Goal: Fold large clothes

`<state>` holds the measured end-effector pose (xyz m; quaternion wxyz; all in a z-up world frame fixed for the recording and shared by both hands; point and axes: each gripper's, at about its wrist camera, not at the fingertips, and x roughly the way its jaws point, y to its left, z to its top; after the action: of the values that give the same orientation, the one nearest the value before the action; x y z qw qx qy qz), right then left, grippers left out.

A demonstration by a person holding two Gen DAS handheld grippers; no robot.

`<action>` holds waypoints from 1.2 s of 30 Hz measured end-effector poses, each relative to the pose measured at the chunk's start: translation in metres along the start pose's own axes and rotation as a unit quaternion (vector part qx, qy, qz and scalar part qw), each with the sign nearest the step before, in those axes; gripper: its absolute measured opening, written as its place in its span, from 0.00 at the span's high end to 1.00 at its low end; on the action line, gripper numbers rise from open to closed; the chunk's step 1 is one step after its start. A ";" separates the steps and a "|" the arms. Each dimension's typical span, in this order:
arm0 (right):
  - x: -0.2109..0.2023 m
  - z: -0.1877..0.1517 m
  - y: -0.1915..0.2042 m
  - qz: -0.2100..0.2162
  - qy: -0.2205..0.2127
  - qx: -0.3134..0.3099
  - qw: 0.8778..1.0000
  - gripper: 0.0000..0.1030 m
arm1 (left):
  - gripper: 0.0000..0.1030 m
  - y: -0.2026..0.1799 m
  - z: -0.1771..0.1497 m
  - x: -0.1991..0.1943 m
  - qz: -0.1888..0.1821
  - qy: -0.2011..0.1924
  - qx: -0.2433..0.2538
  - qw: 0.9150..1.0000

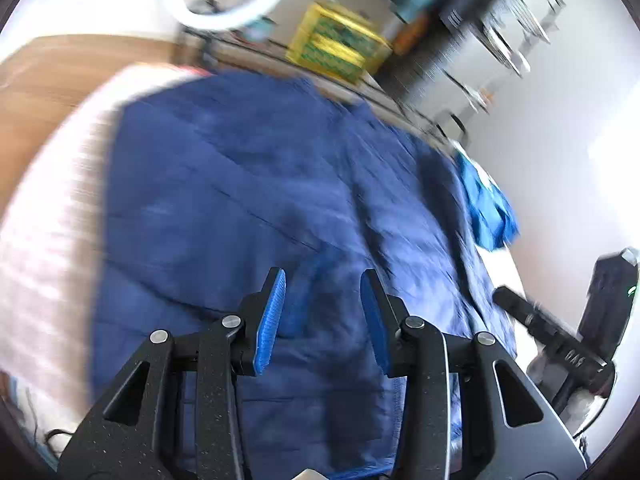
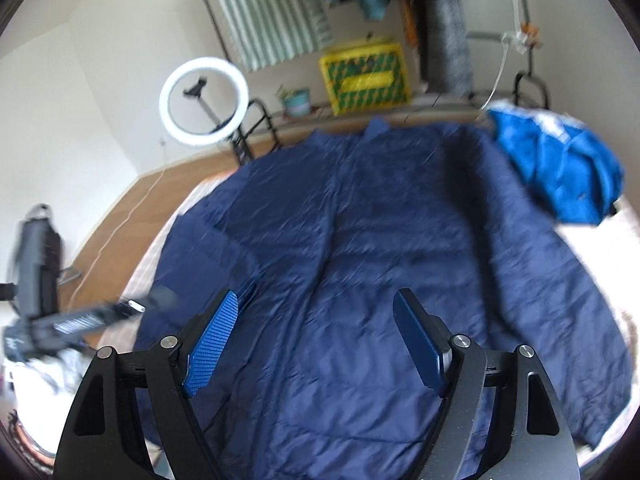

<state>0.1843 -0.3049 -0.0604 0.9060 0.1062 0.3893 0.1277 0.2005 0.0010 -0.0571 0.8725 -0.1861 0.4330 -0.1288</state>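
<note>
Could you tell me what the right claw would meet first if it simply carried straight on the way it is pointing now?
Most likely the navy quilted jacket spread flat below. The right claw is open with nothing between its fingers, angled down at the jacket's middle. Depth is hard to judge.

Navy jacket [image 2: 360, 248] spread flat; right tool [image 2: 316, 340] open above it, empty.

**Black grippers with blue ribbed pads**

Each hand-held gripper is built from matte, speckled black linkage arms, pierced by triangular cut-outs and joined by round silver pivot pins. The left gripper [image 1: 323, 280] is fitted with two fingers faced in bright blue ribbed pads [image 1: 273, 320]. The same blue ribbed facing is carried on the right gripper [image 2: 316, 304], whose pads [image 2: 210, 344] are backed in black.
</note>
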 end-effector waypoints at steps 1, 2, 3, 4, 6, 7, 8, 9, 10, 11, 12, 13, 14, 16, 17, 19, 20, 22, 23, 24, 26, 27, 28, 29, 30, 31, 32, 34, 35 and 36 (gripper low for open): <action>0.008 -0.001 0.003 0.013 0.014 0.005 1.000 0.22 | 0.61 0.014 0.006 -0.009 0.022 -0.010 -0.011 1.000; 0.020 -0.001 0.008 0.032 0.036 0.012 0.999 0.22 | 0.61 0.026 0.010 -0.015 0.038 -0.015 -0.022 0.999; 0.029 -0.001 0.012 0.042 0.049 0.016 0.998 0.22 | 0.62 0.041 0.013 -0.021 0.051 -0.021 -0.042 0.998; 0.040 -0.002 0.018 0.056 0.064 0.019 0.996 0.22 | 0.62 0.058 0.015 -0.026 0.058 -0.027 -0.067 0.996; 0.067 -0.003 0.031 0.082 0.096 0.026 0.992 0.22 | 0.62 0.084 0.015 -0.032 0.065 -0.028 -0.109 0.992; 0.084 -0.005 0.038 0.094 0.116 0.033 0.988 0.22 | 0.62 0.096 0.015 -0.036 0.063 -0.032 -0.135 0.988; 0.096 -0.007 0.041 0.100 0.130 0.040 0.986 0.22 | 0.62 0.103 0.016 -0.037 0.059 -0.034 -0.148 0.987; 0.112 -0.010 0.045 0.102 0.146 0.047 0.983 0.22 | 0.62 0.109 0.018 -0.040 0.056 -0.037 -0.157 0.985; 0.126 -0.014 0.047 0.103 0.161 0.054 0.980 0.22 | 0.62 0.111 0.021 -0.042 0.058 -0.040 -0.154 0.986; 0.145 -0.018 0.048 0.098 0.180 0.064 0.977 0.22 | 0.62 0.111 0.025 -0.045 0.067 -0.046 -0.146 0.986; 0.156 -0.021 0.048 0.095 0.192 0.075 0.974 0.22 | 0.62 0.110 0.027 -0.046 0.073 -0.051 -0.140 0.986; 0.164 -0.024 0.047 0.095 0.201 0.087 0.971 0.22 | 0.62 0.107 0.030 -0.048 0.082 -0.057 -0.128 0.987; 0.173 -0.026 0.044 0.096 0.209 0.104 0.968 0.22 | 0.62 0.106 0.032 -0.048 0.086 -0.060 -0.121 0.987; 0.185 -0.027 0.040 0.098 0.216 0.129 0.963 0.22 | 0.62 0.104 0.037 -0.048 0.091 -0.062 -0.110 0.988; 0.190 -0.026 0.039 0.100 0.217 0.137 0.961 0.21 | 0.62 0.105 0.037 -0.048 0.091 -0.062 -0.110 0.988; 0.195 -0.022 0.041 0.099 0.214 0.137 0.962 0.23 | 0.62 0.107 0.038 -0.046 0.091 -0.060 -0.115 0.987; 0.197 -0.019 0.043 0.095 0.212 0.131 0.964 0.25 | 0.62 0.109 0.038 -0.045 0.093 -0.059 -0.115 0.987; 0.201 -0.011 0.048 0.083 0.212 0.112 0.967 0.64 | 0.62 0.110 0.039 -0.040 0.102 -0.057 -0.111 0.987; 0.205 -0.009 0.051 0.079 0.219 0.101 0.967 0.77 | 0.62 0.111 0.040 -0.038 0.108 -0.055 -0.110 0.987; 0.209 -0.006 0.053 0.076 0.227 0.093 0.966 0.92 | 0.62 0.113 0.042 -0.033 0.116 -0.053 -0.107 0.986; 0.212 -0.001 0.052 0.079 0.225 0.085 0.968 0.94 | 0.62 0.117 0.045 -0.028 0.129 -0.049 -0.108 0.985; 0.209 0.003 0.051 0.080 0.217 0.075 0.970 0.95 | 0.62 0.119 0.046 -0.025 0.132 -0.048 -0.110 0.984; 0.207 0.007 0.050 0.077 0.211 0.066 0.972 0.95 | 0.62 0.122 0.047 -0.021 0.134 -0.045 -0.116 0.983; 0.202 0.013 0.047 0.073 0.200 0.058 0.975 0.95 | 0.62 0.125 0.048 -0.019 0.134 -0.043 -0.120 0.983; 0.197 0.019 0.043 0.074 0.190 0.055 0.977 0.96 | 0.62 0.128 0.051 -0.014 0.134 -0.039 -0.121 0.983; 0.195 0.024 0.041 0.075 0.184 0.054 0.978 0.96 | 0.62 0.128 0.054 -0.010 0.137 -0.037 -0.118 0.983; 0.190 0.034 0.036 0.076 0.175 0.054 0.980 0.96 | 0.62 0.127 0.057 -0.007 0.141 -0.036 -0.110 0.983; 0.183 0.051 0.029 0.075 0.158 0.046 0.983 0.96 | 0.62 0.124 0.067 0.003 0.152 -0.034 -0.085 0.984; 0.181 0.058 0.027 0.073 0.150 0.040 0.985 0.96 | 0.62 0.122 0.073 0.010 0.153 -0.035 -0.070 0.985; 0.178 0.066 0.024 0.068 0.141 0.031 0.987 0.96 | 0.62 0.120 0.078 0.015 0.154 -0.035 -0.054 0.986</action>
<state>0.3477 -0.2321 -0.1294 0.8274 0.1418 0.5087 0.1909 0.2799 0.1194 -0.0767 0.8854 -0.1682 0.4317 0.0370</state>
